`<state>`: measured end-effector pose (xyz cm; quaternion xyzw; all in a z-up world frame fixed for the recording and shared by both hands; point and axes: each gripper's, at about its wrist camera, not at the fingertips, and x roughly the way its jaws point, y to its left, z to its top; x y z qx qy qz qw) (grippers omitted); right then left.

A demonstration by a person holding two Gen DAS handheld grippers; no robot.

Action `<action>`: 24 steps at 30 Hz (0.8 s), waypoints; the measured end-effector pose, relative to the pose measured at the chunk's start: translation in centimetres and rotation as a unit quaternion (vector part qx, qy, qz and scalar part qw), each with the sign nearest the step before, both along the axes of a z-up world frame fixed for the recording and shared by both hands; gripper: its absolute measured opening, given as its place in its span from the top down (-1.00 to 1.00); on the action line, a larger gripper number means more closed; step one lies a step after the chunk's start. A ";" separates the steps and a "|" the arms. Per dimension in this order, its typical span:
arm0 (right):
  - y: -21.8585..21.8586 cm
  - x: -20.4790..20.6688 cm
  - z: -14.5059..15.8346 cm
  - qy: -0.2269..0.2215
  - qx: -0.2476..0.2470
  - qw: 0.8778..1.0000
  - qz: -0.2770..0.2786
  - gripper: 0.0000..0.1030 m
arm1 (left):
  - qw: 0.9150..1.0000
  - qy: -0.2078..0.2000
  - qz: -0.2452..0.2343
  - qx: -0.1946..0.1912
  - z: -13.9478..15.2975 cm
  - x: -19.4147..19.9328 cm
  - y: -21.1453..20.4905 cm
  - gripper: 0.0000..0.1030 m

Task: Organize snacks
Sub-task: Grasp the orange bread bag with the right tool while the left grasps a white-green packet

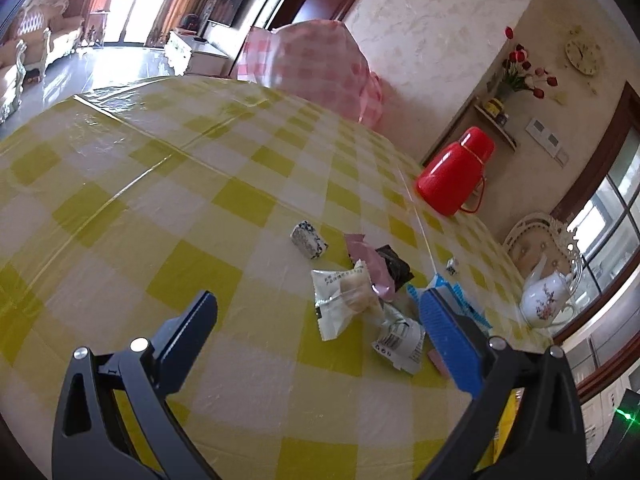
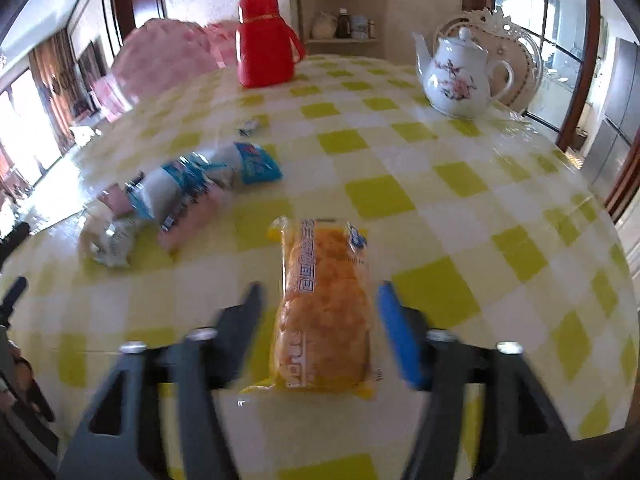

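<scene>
A yellow bread packet (image 2: 324, 304) lies lengthwise on the yellow-checked tablecloth (image 2: 460, 216). It sits between the fingers of my right gripper (image 2: 320, 292), which is open, with a gap on each side of the packet. My left gripper (image 1: 316, 296) is also open and hovers low over a loose pile of snacks. The pile includes a white pastry packet (image 1: 344, 300), a pink wrapper (image 1: 368, 260), a black wrapper (image 1: 396, 266) and a barcode packet (image 1: 400, 340). A speckled packet (image 1: 308, 240) lies apart from it. In the right wrist view a blue-white packet (image 2: 224, 172) tops that pile.
A red thermos (image 2: 266, 44) and a flowered white teapot (image 2: 460, 76) stand at the table's far side. A small candy (image 2: 250, 126) lies alone between the pile and the thermos. A chair under a pink checked cover (image 1: 320, 60) stands beyond the table.
</scene>
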<state>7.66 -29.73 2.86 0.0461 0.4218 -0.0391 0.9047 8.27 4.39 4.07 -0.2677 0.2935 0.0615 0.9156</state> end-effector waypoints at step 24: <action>3.5 -6.2 1.4 -0.075 0.099 0.989 0.077 0.08 | 0.950 0.085 -0.244 0.176 -2.7 5.7 -11.3 -0.78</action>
